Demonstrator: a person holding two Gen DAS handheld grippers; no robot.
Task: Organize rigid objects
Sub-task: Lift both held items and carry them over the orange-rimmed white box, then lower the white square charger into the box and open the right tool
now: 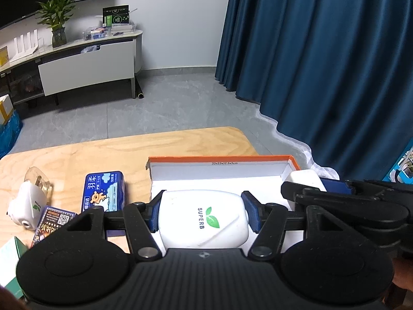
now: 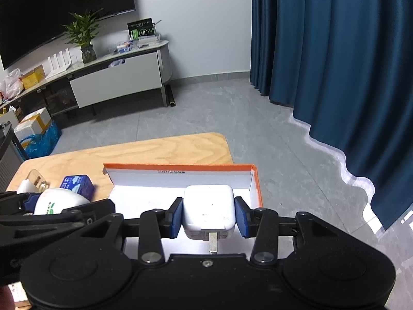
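Note:
My left gripper (image 1: 203, 213) is shut on a white SUPERB device (image 1: 204, 219), its blue pads pressing both sides, held over the orange-rimmed white box (image 1: 219, 159). My right gripper (image 2: 208, 217) is shut on a white square power adapter (image 2: 209, 210) with metal prongs pointing back at the camera, also above the box (image 2: 180, 166), near its right end. The right gripper (image 1: 343, 193) with the adapter (image 1: 303, 179) shows at the right of the left wrist view. In the right wrist view the left gripper (image 2: 38, 206) and its device (image 2: 59, 201) appear at the left.
The box sits at the right end of a wooden table (image 1: 103, 149). Left of it lie a blue tissue pack (image 1: 104, 191), another white device with a clear bottle (image 1: 28, 201), a printed card (image 1: 51, 219) and a green-white carton (image 1: 13, 258). Blue curtains (image 1: 322, 51) hang to the right.

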